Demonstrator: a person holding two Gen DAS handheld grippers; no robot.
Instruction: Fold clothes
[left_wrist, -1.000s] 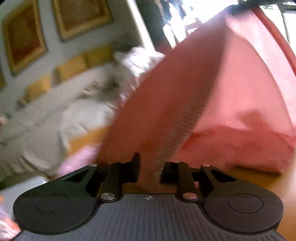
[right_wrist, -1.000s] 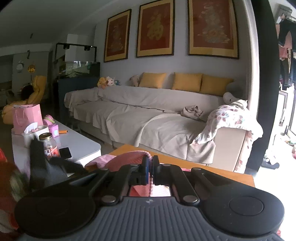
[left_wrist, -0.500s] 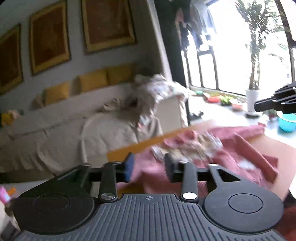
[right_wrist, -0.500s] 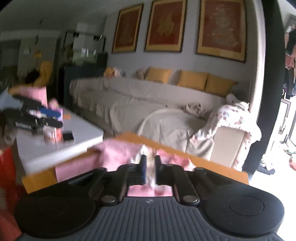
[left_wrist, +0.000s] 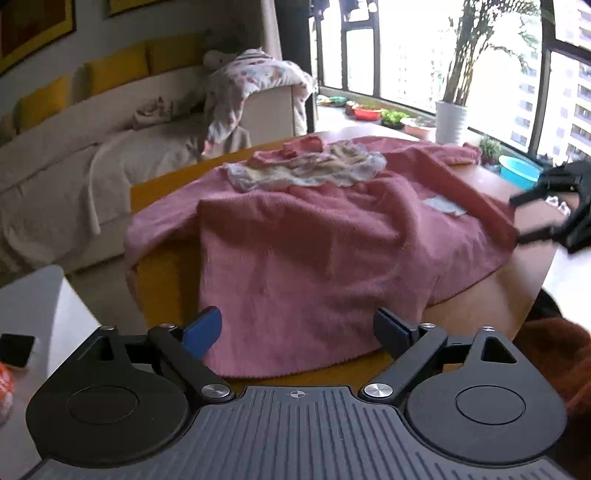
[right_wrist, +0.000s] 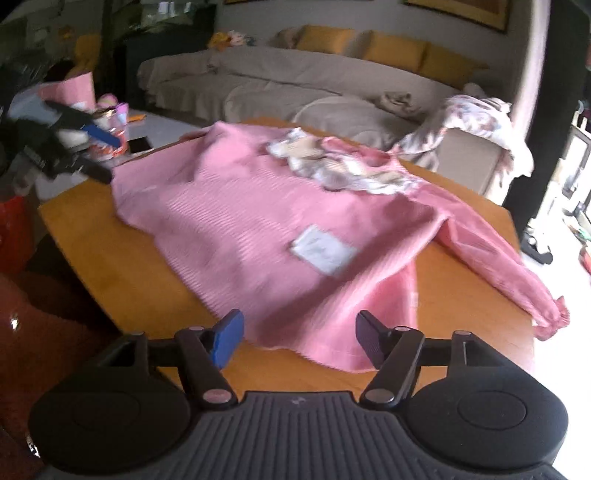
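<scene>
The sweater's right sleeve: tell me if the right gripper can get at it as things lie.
Probably yes. The sleeve lies flat and uncovered on the wooden table, off to the side of the right gripper, whose jaws are opening with nothing gripped. Nothing stands between them.

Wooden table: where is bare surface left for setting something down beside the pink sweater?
Table: a bare strip runs along the near edge in front of the sweater hem, plus a wedge between body and outstretched sleeve. The far side is crowded: sweater, frilly collar and white label.

Ribbed pink knit sweater, smooth wooden table, matt
</scene>
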